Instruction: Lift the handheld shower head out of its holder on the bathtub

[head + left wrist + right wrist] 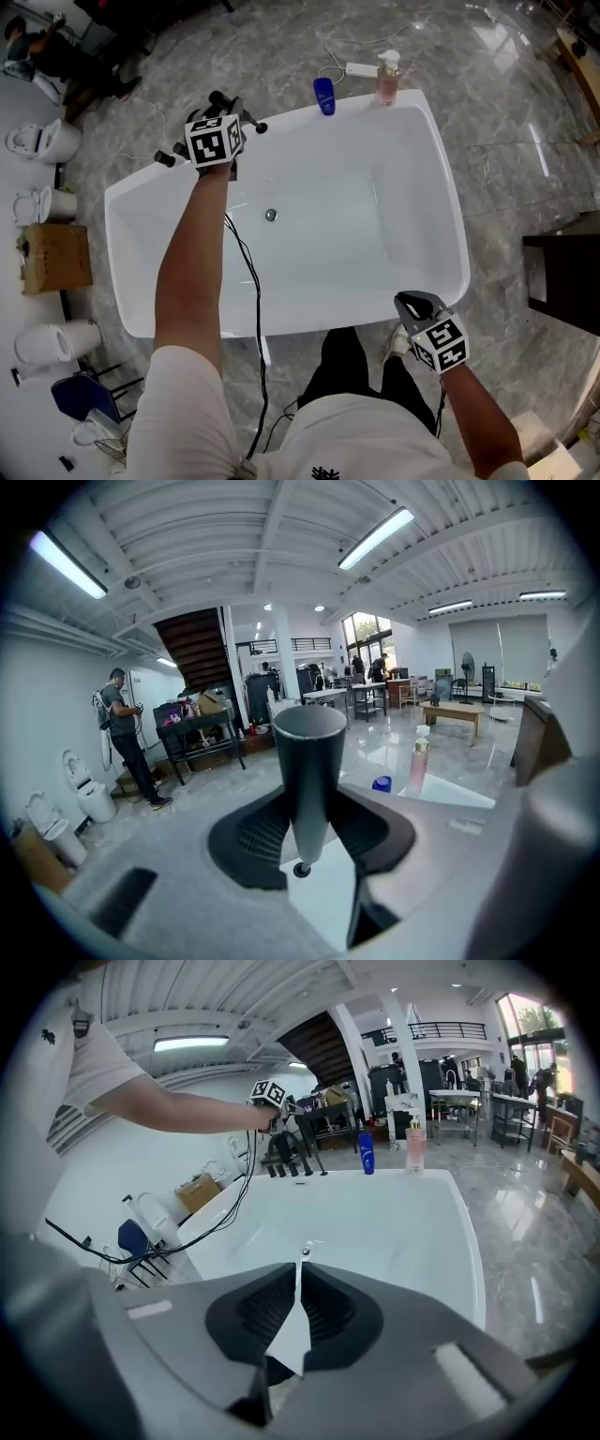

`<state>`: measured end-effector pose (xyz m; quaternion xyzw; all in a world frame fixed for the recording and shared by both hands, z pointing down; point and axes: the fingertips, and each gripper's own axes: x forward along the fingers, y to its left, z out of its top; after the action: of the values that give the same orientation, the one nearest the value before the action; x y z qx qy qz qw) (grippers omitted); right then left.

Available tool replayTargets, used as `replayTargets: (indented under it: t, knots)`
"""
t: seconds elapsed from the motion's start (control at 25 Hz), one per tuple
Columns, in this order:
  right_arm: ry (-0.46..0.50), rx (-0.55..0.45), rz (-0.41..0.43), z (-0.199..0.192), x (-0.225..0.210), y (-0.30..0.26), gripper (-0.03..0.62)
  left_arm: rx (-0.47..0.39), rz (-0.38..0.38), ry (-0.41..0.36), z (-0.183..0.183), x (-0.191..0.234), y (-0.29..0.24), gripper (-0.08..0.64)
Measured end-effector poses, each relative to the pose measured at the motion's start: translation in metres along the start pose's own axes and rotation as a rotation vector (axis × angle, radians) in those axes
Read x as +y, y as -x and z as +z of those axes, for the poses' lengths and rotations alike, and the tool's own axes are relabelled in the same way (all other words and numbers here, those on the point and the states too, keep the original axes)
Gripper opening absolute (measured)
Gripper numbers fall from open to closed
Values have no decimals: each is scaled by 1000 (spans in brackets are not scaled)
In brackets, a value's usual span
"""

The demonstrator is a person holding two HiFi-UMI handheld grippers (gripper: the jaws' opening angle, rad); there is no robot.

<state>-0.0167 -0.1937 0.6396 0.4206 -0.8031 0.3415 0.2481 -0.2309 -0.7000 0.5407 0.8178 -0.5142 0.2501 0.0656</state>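
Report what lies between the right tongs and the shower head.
Only the bathtub, its white basin bare but for the drain. The head view shows it between the right tongs and the shower head; the right gripper view agrees.

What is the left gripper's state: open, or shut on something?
Shut on the shower head: in the left gripper view, the left gripper presses its pads against both sides of the dark handle, upright between them.
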Motion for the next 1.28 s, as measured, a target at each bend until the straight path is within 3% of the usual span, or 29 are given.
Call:
replayTargets:
  t: [1.28]
  knots:
    - [100, -99, 104, -36, 44, 124, 11, -150, 29, -50, 105, -61, 237, 141]
